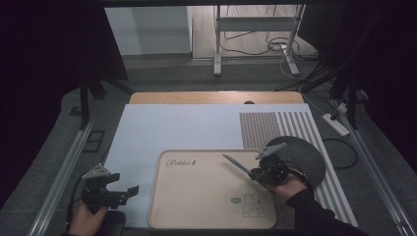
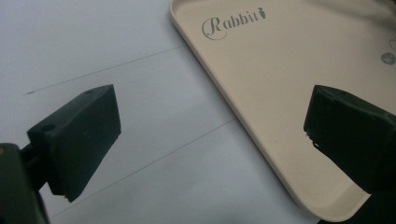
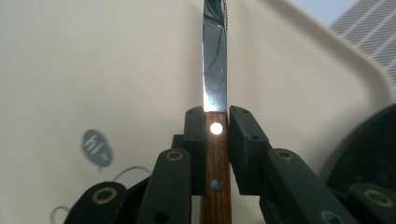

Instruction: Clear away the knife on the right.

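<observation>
Wooden knife point(image 3: 215, 154) handle clamped in right tongs point(image 3: 216, 122), blade tip cut off

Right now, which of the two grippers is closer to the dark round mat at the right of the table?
Right. The right gripper, clamped on a knife, sits over the round mat's near edge; the left gripper hangs open beyond the tray's far side.
</observation>
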The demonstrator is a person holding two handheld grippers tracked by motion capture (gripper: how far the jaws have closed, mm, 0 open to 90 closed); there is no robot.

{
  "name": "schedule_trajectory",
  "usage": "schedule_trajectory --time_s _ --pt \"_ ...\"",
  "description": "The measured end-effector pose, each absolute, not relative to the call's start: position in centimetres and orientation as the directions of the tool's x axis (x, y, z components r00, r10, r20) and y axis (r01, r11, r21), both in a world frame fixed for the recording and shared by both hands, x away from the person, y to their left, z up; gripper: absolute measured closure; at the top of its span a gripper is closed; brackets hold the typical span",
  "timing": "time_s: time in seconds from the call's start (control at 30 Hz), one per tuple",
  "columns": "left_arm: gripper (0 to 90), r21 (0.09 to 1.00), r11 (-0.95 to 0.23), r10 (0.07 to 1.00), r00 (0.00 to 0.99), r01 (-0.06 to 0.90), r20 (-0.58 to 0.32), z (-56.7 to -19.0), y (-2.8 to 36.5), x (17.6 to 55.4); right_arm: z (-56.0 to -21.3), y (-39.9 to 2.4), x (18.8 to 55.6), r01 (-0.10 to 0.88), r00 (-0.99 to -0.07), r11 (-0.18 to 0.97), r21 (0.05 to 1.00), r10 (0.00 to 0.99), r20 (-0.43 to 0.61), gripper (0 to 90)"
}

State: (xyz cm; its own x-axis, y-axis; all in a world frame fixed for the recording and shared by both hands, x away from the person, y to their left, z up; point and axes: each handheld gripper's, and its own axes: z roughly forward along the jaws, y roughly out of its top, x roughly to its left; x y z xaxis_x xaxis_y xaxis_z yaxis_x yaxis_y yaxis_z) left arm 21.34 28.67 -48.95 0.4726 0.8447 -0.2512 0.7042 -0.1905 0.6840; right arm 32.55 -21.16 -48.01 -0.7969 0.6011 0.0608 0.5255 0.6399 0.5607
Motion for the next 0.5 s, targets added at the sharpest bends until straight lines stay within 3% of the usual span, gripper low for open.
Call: schedule_trajectory --time_s 0.5 --pt "4.0 0.683 -0.19 0.845 0.472 0.705 -0.252 -49.0 28.6 21.3 -49.6 -19.4 29.4 0.525 -0.815 0.695 0.491 0.577 0.054 77.3"
